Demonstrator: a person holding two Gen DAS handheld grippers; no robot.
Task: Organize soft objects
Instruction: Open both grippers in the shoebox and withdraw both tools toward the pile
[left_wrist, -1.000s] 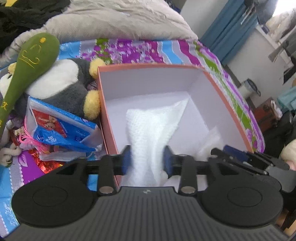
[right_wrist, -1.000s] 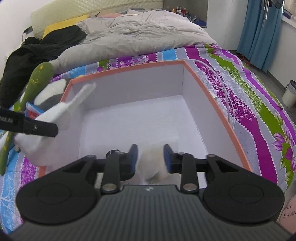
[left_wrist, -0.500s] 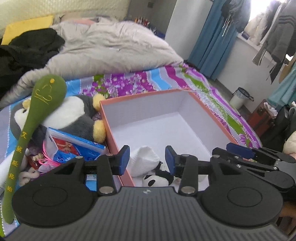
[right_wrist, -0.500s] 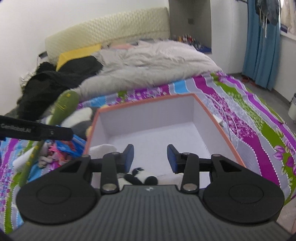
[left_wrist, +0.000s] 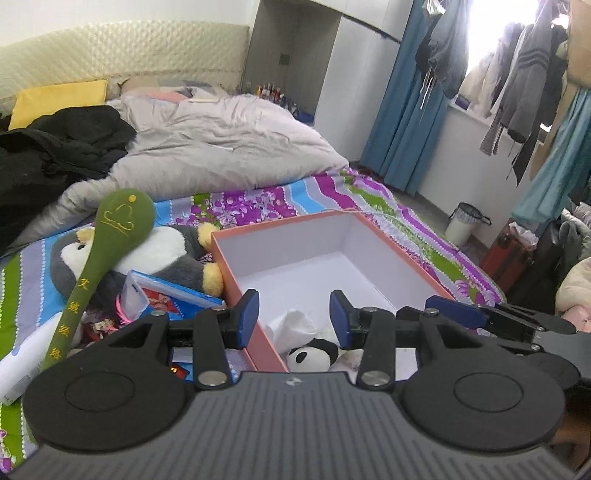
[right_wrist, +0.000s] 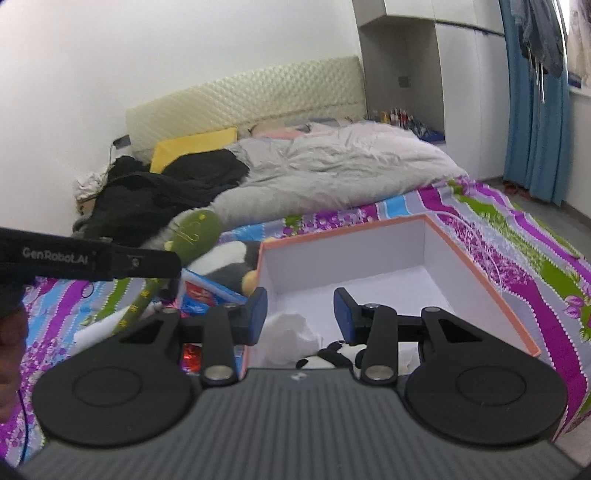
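Both tools hang over the near end of the orange box (left_wrist: 402, 254) on the bed (left_wrist: 303, 199): the left tool (left_wrist: 293, 314) and right tool (right_wrist: 299, 314) stand parted, gripping nothing. The white cloth (left_wrist: 295, 323) and small panda toy (left_wrist: 312, 356) lie inside the box's near corner, while the penguin plush (left_wrist: 162, 254) lies just outside its left wall.

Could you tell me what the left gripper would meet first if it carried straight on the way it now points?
Probably the white floor of the open orange-rimmed cardboard box, just beyond the white cloth. The left gripper is open and empty; depth is uncertain.

Home bedroom, unmade bed (left_wrist: 221, 147), padded headboard (right_wrist: 243, 99), hanging clothes (left_wrist: 517, 92)
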